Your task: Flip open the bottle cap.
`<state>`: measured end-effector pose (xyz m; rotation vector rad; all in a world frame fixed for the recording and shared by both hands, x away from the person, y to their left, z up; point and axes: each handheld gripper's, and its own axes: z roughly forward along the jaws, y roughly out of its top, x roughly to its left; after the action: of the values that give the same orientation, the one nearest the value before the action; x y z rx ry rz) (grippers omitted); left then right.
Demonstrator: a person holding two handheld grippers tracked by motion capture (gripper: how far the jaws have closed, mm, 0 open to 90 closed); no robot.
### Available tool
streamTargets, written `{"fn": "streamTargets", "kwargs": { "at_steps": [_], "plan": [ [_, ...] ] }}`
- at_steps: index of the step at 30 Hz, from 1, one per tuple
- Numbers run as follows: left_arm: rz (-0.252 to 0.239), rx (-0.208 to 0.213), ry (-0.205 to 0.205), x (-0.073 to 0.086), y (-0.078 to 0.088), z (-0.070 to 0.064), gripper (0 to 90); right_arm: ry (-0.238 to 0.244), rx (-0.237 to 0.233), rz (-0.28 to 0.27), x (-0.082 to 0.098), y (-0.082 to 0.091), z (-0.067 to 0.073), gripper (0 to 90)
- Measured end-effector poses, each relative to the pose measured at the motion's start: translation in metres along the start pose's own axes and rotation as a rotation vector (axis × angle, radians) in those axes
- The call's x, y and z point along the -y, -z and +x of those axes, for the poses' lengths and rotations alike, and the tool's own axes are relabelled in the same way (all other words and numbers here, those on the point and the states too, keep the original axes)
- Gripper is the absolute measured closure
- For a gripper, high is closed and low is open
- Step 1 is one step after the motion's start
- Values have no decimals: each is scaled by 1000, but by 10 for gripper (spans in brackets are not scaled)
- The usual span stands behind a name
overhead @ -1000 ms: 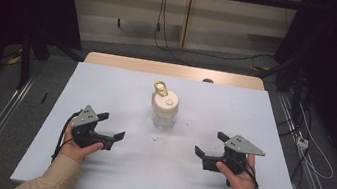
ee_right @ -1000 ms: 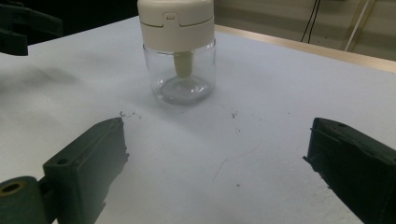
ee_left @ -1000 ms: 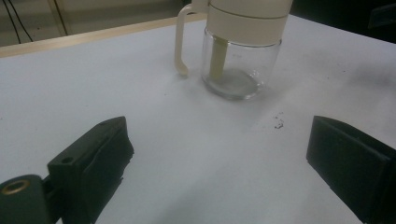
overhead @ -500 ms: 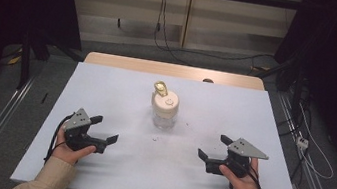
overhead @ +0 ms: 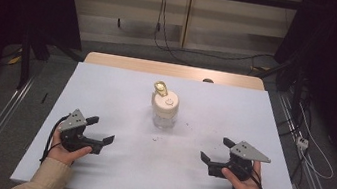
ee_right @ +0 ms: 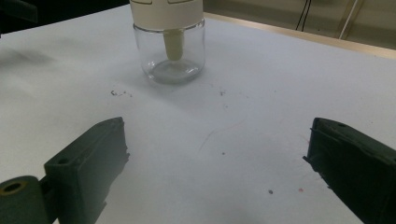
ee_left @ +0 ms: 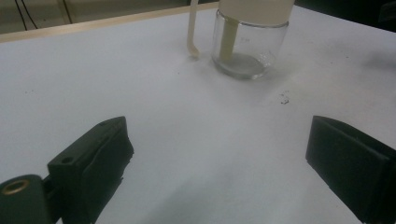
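A clear glass jar [overhead: 164, 110] with a cream lid and a gold ring on top stands upright at the middle of the white table [overhead: 122, 87]. It looks empty apart from a cream stem hanging from the lid. The jar [ee_left: 250, 42] sits ahead in the left gripper view, and the jar [ee_right: 169, 44] appears again in the right gripper view. My left gripper [overhead: 100, 131] rests low at the front left, jaws wide apart, nothing between them. Over at the front right my right gripper [overhead: 216, 150] is open and empty too. Both point inward toward the jar, well short of it.
A few dark specks [overhead: 157, 137] lie on the table just in front of the jar. The table's wooden far edge [overhead: 175, 70] shows behind the white top. Cables run across the floor behind and to the right of the table.
My left gripper has drawn back toward the front left corner of the table. The right gripper has shifted slightly right and toward the front edge. The jar has stayed put.
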<state>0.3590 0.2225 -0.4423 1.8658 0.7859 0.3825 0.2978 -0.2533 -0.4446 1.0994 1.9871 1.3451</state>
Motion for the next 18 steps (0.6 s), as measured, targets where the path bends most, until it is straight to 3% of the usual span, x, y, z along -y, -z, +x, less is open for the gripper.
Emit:
{"fn": "streamTargets", "kwargs": {
  "at_steps": [8, 18],
  "plan": [
    [3, -11, -3, 3, 7, 4, 60, 9, 9, 3, 3, 6, -2, 41],
    [-9, 0, 25, 7, 16, 6, 60, 1, 29, 4, 11, 19, -9, 41]
  ]
}}
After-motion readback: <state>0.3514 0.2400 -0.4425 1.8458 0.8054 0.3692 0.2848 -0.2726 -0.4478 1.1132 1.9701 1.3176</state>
